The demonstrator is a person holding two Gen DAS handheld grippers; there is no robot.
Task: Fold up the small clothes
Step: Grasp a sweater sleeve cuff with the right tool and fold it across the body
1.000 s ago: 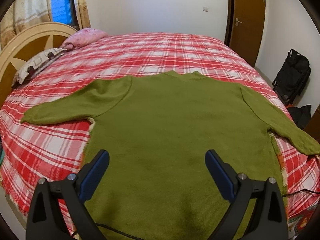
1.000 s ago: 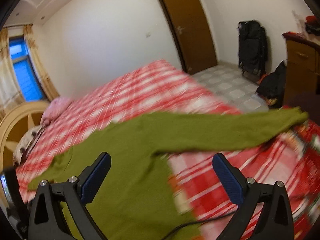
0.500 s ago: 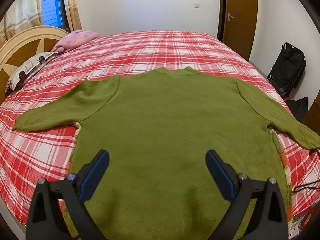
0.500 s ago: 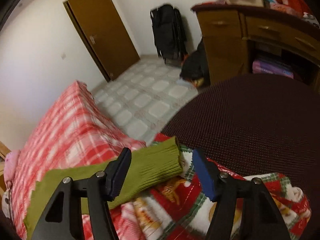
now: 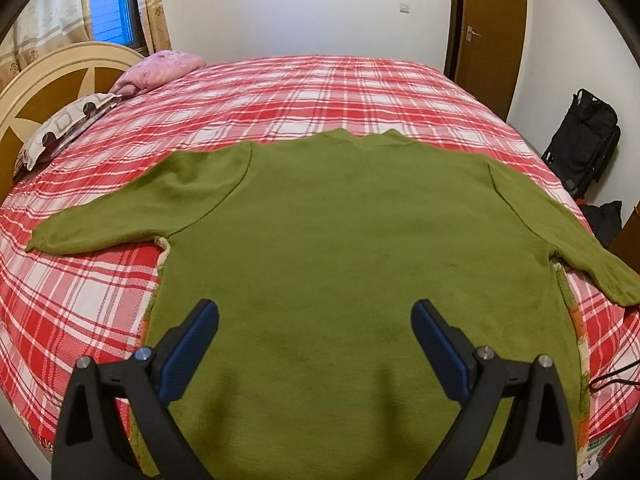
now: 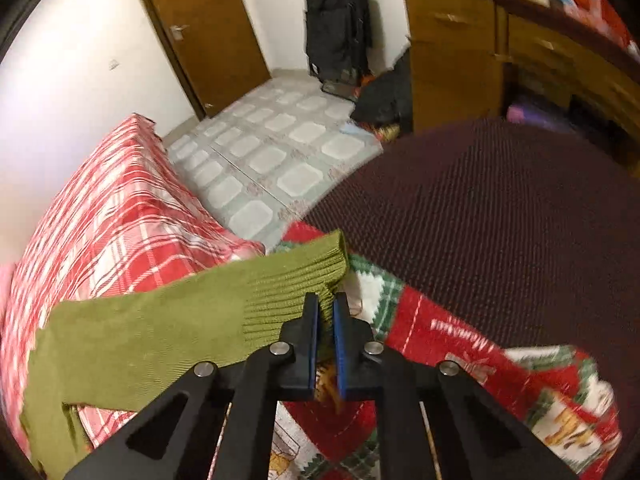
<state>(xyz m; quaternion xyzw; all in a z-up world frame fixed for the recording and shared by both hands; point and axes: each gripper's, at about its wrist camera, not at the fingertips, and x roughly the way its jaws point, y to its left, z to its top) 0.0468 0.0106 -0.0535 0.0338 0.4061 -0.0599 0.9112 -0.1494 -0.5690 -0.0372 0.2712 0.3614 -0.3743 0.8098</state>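
Note:
A green long-sleeved sweater (image 5: 352, 240) lies flat on the red plaid bed (image 5: 300, 92), collar away from me, both sleeves spread out. My left gripper (image 5: 314, 332) is open and empty above the sweater's lower body. In the right wrist view my right gripper (image 6: 326, 308) is shut on the ribbed cuff (image 6: 296, 280) of the sweater's right sleeve (image 6: 140, 340), at the bed's edge. The cuff's edge sits between the blue pads.
Pillows (image 5: 68, 124) and a headboard (image 5: 44, 80) are at the far left. A dark brown knit surface (image 6: 500, 220) and a patterned red blanket (image 6: 460, 360) lie by the right gripper. A wooden dresser (image 6: 480, 48), black bags (image 6: 340, 24) and a door (image 6: 200, 20) stand beyond the tiled floor (image 6: 280, 148).
My right gripper swung to the sleeve's end and closed on the cuff. My left gripper stayed open, shifting slightly over the sweater.

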